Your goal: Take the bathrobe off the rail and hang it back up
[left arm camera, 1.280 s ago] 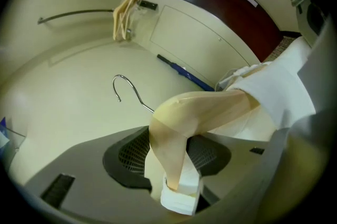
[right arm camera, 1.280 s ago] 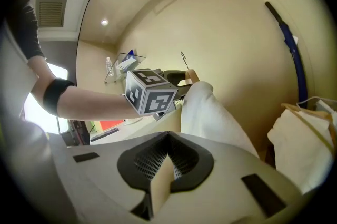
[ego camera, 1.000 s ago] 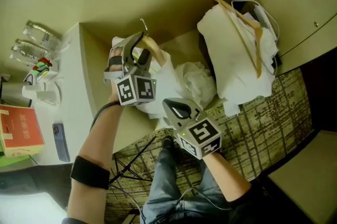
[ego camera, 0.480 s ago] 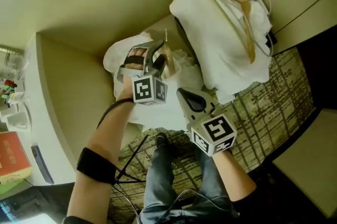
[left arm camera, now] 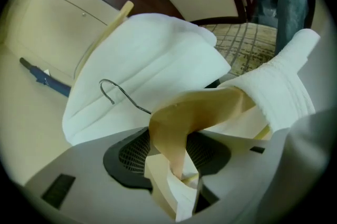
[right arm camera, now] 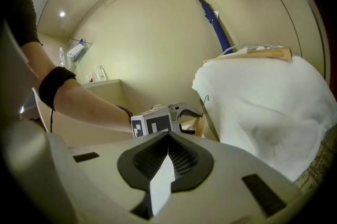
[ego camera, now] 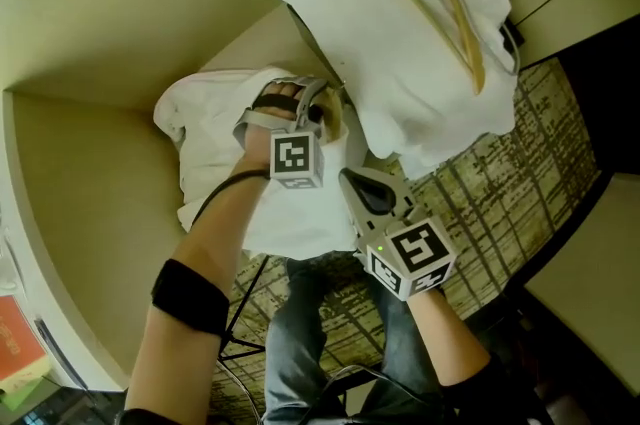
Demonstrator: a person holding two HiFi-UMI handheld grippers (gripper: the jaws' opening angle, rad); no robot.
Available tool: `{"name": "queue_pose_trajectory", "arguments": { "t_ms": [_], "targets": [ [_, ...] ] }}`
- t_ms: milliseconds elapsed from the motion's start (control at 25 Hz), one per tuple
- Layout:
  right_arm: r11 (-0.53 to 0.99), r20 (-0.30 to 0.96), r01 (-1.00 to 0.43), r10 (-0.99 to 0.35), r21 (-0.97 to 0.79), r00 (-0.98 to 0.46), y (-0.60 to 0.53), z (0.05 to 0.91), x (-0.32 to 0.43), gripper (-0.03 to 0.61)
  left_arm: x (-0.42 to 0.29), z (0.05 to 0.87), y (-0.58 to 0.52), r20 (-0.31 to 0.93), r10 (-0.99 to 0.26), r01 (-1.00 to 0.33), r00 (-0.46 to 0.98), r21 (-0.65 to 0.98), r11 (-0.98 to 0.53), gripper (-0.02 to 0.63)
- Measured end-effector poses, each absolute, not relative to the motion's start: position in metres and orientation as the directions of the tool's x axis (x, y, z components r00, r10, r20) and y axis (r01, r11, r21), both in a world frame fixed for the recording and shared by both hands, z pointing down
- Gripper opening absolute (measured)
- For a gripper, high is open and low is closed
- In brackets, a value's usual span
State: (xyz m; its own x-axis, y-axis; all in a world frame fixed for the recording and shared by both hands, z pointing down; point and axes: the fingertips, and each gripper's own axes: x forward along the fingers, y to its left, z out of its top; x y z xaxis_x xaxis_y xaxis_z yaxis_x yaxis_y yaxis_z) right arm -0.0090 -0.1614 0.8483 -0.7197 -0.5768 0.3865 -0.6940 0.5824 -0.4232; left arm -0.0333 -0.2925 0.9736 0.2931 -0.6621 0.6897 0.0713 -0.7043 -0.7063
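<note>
The left gripper [ego camera: 322, 109] is clamped on the shoulder of a wooden hanger [left arm camera: 195, 112]. Its wire hook [left arm camera: 113, 92] points toward the white heap [ego camera: 400, 43], a bundled white garment with a second hanger [ego camera: 466, 25] lying across it. The bathrobe [ego camera: 225, 138] is draped on the gripped hanger, just left of the white heap in the head view and close against its lower edge. The right gripper [ego camera: 358, 185] hangs just below the white heap, beside the left one – its jaws are pressed together with nothing between them. Below and to the right of the heap lies patterned carpet [ego camera: 520, 153] – the person's legs stand on it.
</note>
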Motion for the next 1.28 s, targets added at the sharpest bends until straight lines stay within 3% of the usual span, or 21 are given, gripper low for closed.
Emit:
{"name": "queue_pose_trajectory", "arguments": {
  "t_ms": [360, 480, 920, 1120, 1280],
  "targets": [
    [0.564, 0.393, -0.716, -0.599, -0.411, -0.698, -0.175, 0.865, 0.003, 0.015, -0.016, 1.014, -0.299, 0.747, -0.603, 0.125, 0.281, -0.651, -0.748, 0.221],
    [0.558, 0.406, -0.727, -0.603, -0.4, -0.687, -0.178, 0.869, 0.005, 0.015, -0.019, 1.021, -0.297, 0.765, -0.585, 0.094, 0.269, -0.625, -0.775, 0.299],
    [0.547, 0.446, -0.761, -0.617, -0.349, -0.648, -0.173, 0.858, 0.017, 0.016, -0.031, 0.975, -0.273, 0.755, -0.602, 0.121, 0.26, -0.644, -0.755, 0.299],
    [0.577, 0.48, -0.768, -0.61, -0.277, -0.631, -0.165, 0.787, 0.019, 0.016, -0.042, 0.858, -0.249, 0.708, -0.651, -0.081, 0.272, -0.658, -0.749, 0.289],
    [0.599, 0.505, -0.772, -0.609, -0.213, -0.612, -0.164, 0.72, 0.023, 0.017, -0.045, 0.73, -0.228, 0.604, -0.734, -0.341, 0.312, -0.65, -0.679, 0.122]
  ]
}}
